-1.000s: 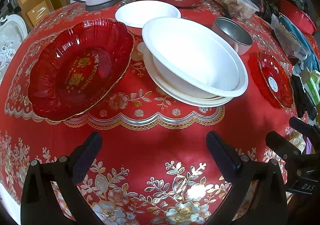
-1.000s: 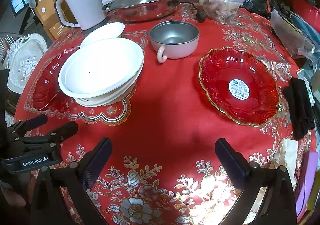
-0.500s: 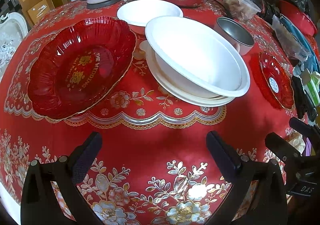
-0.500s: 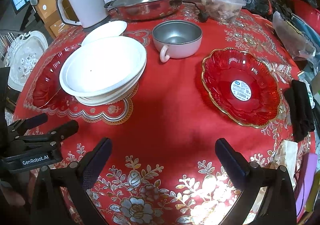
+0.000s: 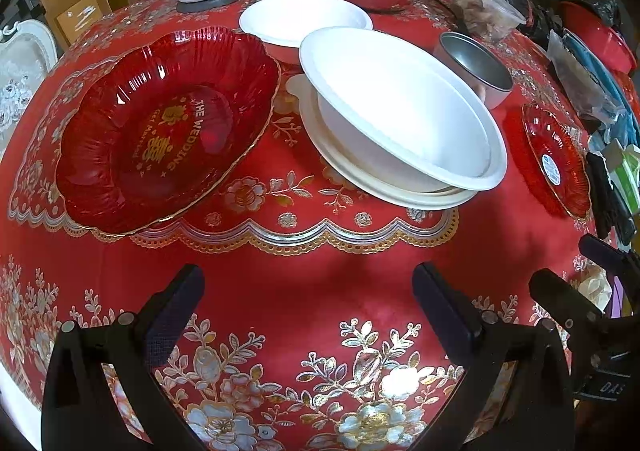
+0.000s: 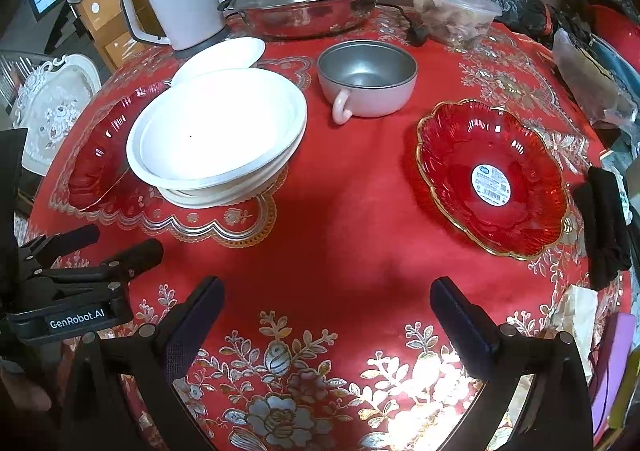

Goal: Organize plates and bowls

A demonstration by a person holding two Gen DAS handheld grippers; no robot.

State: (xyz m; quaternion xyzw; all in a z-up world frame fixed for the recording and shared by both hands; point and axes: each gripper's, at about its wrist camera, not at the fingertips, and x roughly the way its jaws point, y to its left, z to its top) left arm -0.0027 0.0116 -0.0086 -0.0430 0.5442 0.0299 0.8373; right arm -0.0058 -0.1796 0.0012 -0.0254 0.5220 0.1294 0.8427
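Seen from the left wrist: left gripper empty, jaws spread wide, above the near tablecloth. Ahead, a red scalloped dish, likely thin plastic, light and slick; take by the gilt rim. Beside it, a white bowl sits tilted in a white plate stack; a smaller white bowl behind. All look light and stiff; grip by the rims. Lettering inside the red dish reads only here.

Seen from the right wrist: right gripper also empty, jaws spread. This view alone shows fully a second red dish with label, lying well apart, and the handle on the grey cup-bowl.
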